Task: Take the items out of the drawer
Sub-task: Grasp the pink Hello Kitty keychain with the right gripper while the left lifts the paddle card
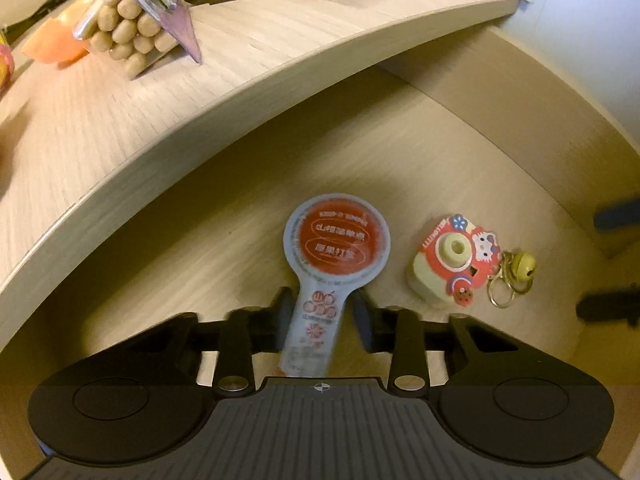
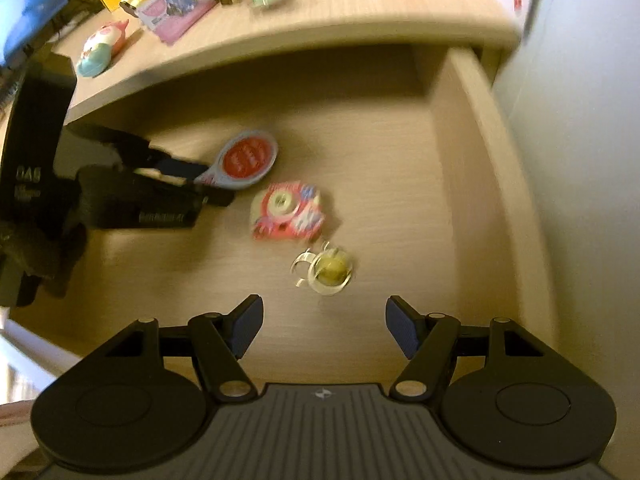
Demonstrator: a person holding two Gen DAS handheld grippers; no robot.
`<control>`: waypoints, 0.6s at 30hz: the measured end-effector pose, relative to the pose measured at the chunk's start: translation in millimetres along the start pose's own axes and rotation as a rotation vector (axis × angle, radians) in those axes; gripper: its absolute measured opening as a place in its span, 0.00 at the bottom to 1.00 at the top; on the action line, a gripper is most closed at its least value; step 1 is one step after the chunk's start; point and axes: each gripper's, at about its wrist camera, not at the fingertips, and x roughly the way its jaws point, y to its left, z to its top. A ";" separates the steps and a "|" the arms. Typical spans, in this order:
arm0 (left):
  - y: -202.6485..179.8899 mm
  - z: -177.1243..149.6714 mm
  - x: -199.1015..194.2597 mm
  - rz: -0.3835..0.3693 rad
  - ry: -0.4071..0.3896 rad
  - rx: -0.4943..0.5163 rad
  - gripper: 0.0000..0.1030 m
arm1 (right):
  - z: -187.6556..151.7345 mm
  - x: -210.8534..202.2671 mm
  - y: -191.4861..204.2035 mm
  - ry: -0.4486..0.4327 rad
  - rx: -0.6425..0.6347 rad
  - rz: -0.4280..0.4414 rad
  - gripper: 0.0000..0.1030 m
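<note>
Down on the drawer floor, a spoon-shaped pouch lies with its stem between the left gripper's fingers, which are narrowed around it; whether they pinch yet I cannot tell. At its 3 o'clock sits a toy camera with a keyring. Both remain inside. The right gripper hangs wide, holding nothing. Several snacks already lie on the surface. A packet reads "Volcano"; the pouch's print is blurred.

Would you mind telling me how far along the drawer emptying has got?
Done: snack packets already lie on the desktop. In hand: the left tongs straddle the stem of the paddle-shaped red sachet in the drawer; contact is unclear. Left: the toy camera keychain lies on the drawer floor, ahead of the open, empty right tongs.
</note>
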 end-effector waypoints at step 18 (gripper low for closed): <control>25.6 -36.1 -86.0 0.008 -0.040 -0.214 0.26 | 77.3 92.8 51.4 0.230 -0.182 -0.007 0.67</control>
